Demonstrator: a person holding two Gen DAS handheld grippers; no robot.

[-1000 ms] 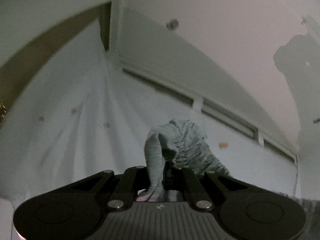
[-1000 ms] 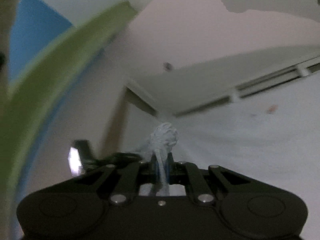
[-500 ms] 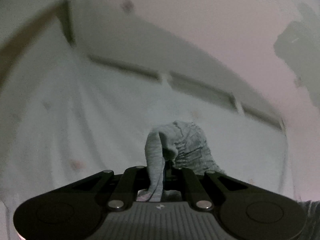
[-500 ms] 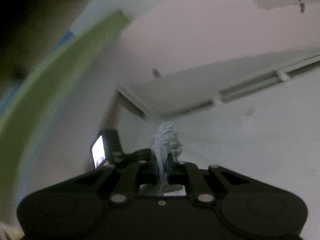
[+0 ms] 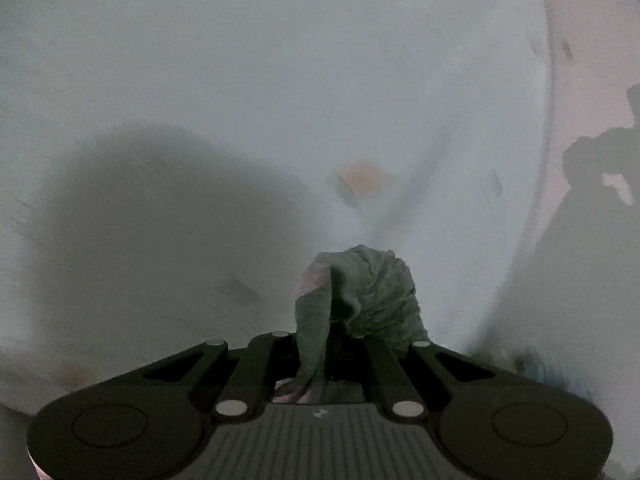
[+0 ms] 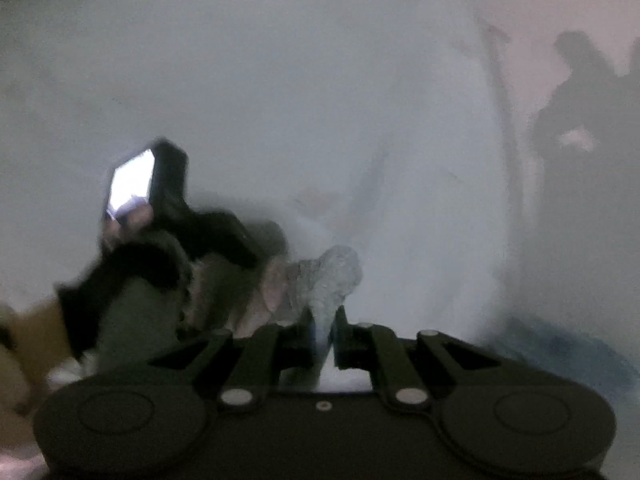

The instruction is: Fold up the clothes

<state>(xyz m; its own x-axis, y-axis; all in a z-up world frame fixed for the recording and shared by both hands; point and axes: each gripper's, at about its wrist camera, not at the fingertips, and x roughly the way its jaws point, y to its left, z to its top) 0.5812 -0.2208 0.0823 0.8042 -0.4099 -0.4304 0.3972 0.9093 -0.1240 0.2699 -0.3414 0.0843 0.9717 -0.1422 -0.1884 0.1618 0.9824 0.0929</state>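
Both views now swung down onto the sheet (image 5: 240, 80) — garment (image 5: 360, 292) bunched between jaws.

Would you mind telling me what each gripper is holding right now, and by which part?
Each pinches a bunched fold of grey-blue cloth: left gripper on the garment, right gripper likewise. Which part of the garment cannot be told.

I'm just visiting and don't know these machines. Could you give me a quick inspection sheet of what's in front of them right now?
Surface: pale sheet, blurred, with faint orange marks.
Job's things: grey garment, bunched, pinched at two spots.
Clutter: nothing seen.
Grippers: left gripper shut on the garment; right gripper shut on the garment. The left gripper also shows in the right view.
Cables: nothing seen.
Surroundings: pinkish wall with shadows at right.
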